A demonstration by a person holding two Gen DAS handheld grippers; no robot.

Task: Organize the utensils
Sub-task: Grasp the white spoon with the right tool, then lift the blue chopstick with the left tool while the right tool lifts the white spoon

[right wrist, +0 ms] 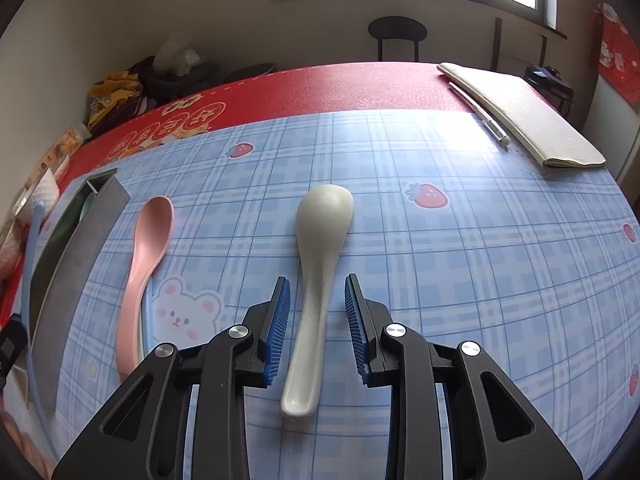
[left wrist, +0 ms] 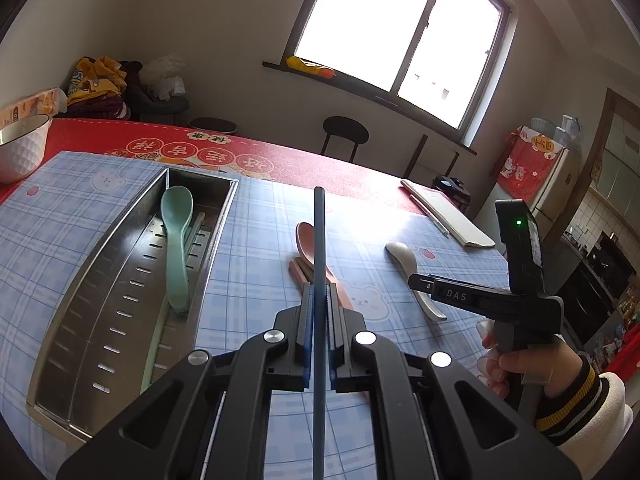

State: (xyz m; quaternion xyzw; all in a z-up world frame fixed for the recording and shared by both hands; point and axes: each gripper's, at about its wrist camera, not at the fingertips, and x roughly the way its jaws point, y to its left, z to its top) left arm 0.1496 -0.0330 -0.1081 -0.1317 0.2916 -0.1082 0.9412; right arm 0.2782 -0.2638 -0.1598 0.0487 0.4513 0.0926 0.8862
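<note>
Showing the left wrist view: the left claw [left wrist: 319,308] is clamping one blue chopstick [left wrist: 319,240] above the worktop [left wrist: 256,248]. One steel tray [left wrist: 100,304] is holding one green spoon [left wrist: 176,244] and pale green chopsticks [left wrist: 154,354]. One pink spoon [left wrist: 306,240] and one white spoon [left wrist: 404,260] are lying on the mat beside it. The right claw [left wrist: 418,283] is hovering over the white spoon.

Showing the right wrist view: the right claw [right wrist: 318,310] is standing partly open, its pads [right wrist: 280,320] straddling the white spoon [right wrist: 320,264] without touching it. The pink spoon [right wrist: 146,264] is lying to its left, beside the tray [right wrist: 76,256].
</note>
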